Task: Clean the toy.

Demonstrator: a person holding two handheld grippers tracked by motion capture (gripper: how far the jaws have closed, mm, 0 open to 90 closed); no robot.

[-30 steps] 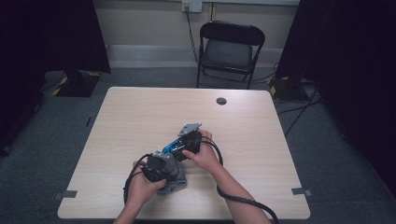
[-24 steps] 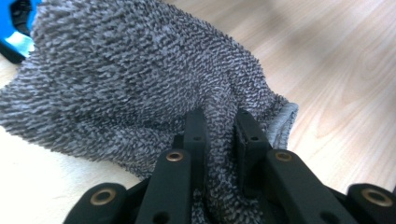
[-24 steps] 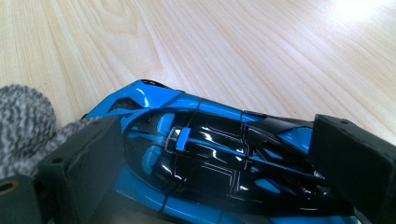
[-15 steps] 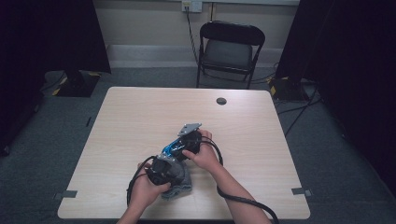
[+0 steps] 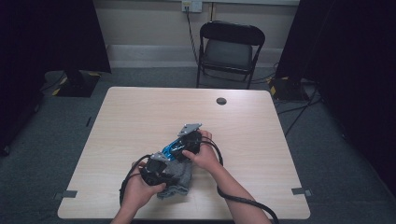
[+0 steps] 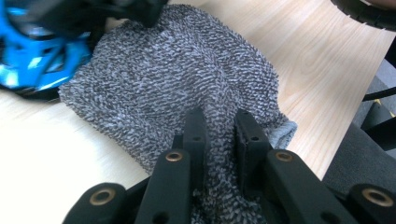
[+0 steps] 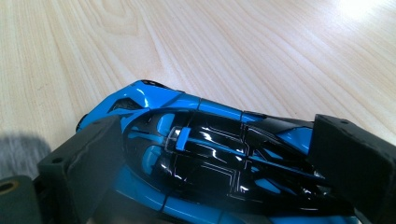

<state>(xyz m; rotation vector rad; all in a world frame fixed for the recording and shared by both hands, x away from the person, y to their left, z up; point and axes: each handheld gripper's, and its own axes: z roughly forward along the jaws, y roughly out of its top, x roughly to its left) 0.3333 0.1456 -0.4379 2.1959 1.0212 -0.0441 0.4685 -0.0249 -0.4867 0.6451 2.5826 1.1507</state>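
Left hand-held gripper (image 6: pixel 218 128): pinching grey cloth (image 6: pixel 177 79).
Right hand-held gripper (image 7: pixel 215 154): clamped on blue toy car (image 7: pixel 205 158), on desk (image 7: pixel 233 46).
Writing: none legible.

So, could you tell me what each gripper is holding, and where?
Left gripper pinches a raised fold of the grey cloth; right gripper clasps the blue toy car across its sides.

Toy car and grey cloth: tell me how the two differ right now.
The toy car is hard, glossy blue and black; the grey cloth is soft, nubbly and matte. The car sits between the right gripper's widely spread fingers; the cloth is pinched in a fold between the left gripper's nearly closed fingers. The car keeps its shape; the cloth lies rumpled. Both sit on the wooden table, side by side.
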